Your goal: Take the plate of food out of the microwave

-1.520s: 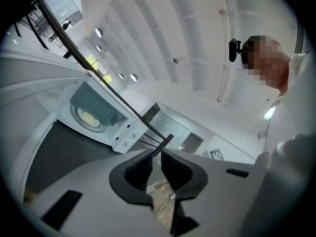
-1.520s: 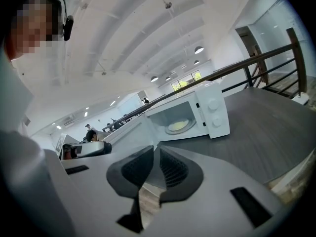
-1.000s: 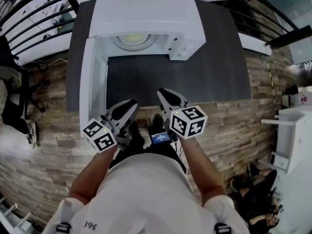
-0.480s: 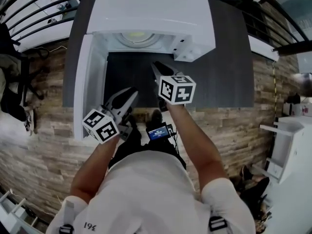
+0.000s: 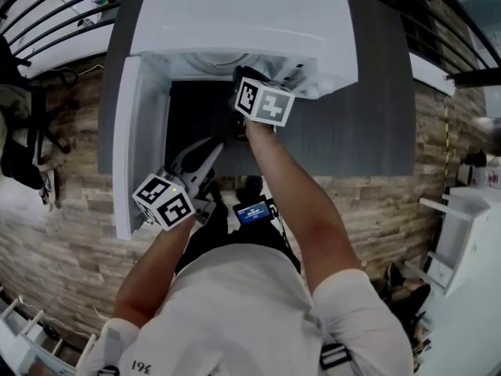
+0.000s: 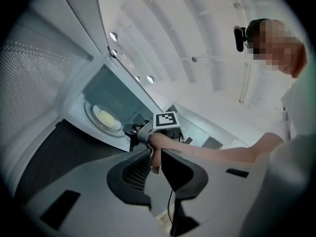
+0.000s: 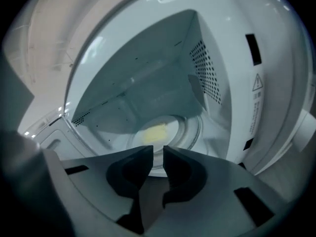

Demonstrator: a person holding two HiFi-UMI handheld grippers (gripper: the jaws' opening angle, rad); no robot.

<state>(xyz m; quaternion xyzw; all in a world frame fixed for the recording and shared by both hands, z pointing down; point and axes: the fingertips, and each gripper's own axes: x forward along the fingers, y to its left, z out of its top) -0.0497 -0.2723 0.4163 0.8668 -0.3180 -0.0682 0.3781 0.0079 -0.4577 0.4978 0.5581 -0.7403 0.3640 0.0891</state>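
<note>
Microwave (image 5: 243, 14) shell: glossy white, smooth, looks like painted metal. Cavity (image 7: 143, 78): same smooth pale finish, with perforated vent patches. Door (image 5: 125, 151): glossy white. Plate (image 7: 174, 125): smooth and shiny, glass or ceramic, can't tell. Food (image 7: 154, 132): pale yellow, matt. Counter (image 5: 352, 116): dark grey, matt. Floor (image 5: 63, 257): wood-look planks, rough grain. Left gripper (image 6: 155, 154) and right gripper (image 7: 158, 154): matt grey plastic with darker pads (image 6: 140, 169); the left one's show a mesh texture. Shirt (image 5: 235, 304): white cloth.
</note>
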